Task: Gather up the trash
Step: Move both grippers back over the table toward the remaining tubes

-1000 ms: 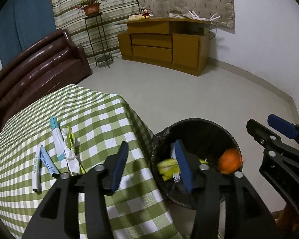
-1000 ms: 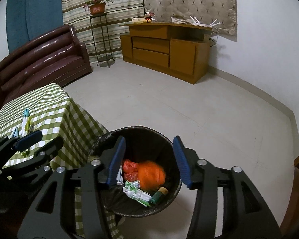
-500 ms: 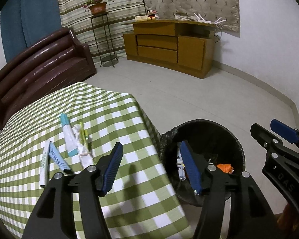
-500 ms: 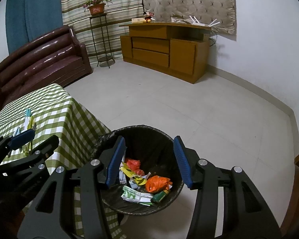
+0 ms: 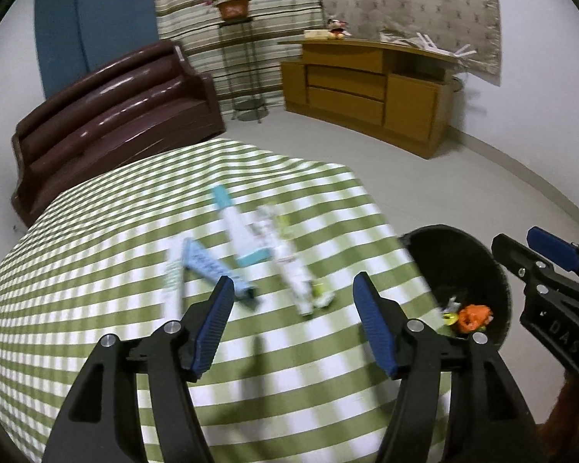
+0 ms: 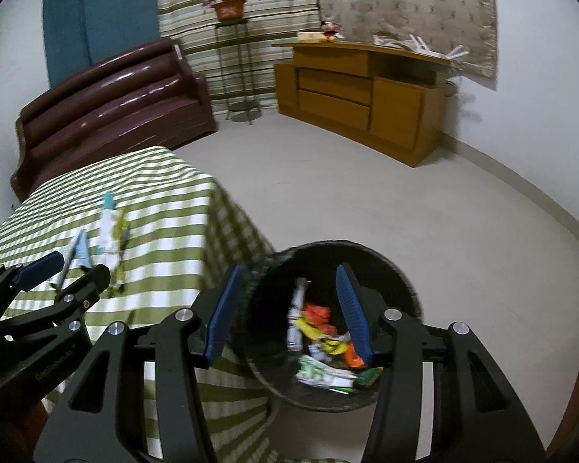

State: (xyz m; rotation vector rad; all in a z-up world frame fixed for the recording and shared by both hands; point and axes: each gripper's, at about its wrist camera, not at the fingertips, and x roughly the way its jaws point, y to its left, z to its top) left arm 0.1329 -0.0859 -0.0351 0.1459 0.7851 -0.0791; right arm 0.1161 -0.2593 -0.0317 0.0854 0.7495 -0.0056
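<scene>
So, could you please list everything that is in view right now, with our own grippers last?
table: one, green-and-white checked cloth, left foreground.
wrappers and tubes: about four, white, teal and yellow-green, blurred, lying on the table.
trash bin: one, black, on the floor right of the table, holding orange, yellow, white and green rubbish.
sofa: one, dark brown, beyond the table.
plant stand: one, thin metal, with a potted plant, by the striped curtain.
cabinet: one, wooden, at the back wall.
left gripper: black with blue fingers, open, empty, over the table.
right gripper: black with blue fingers, open, empty, over the bin.
</scene>
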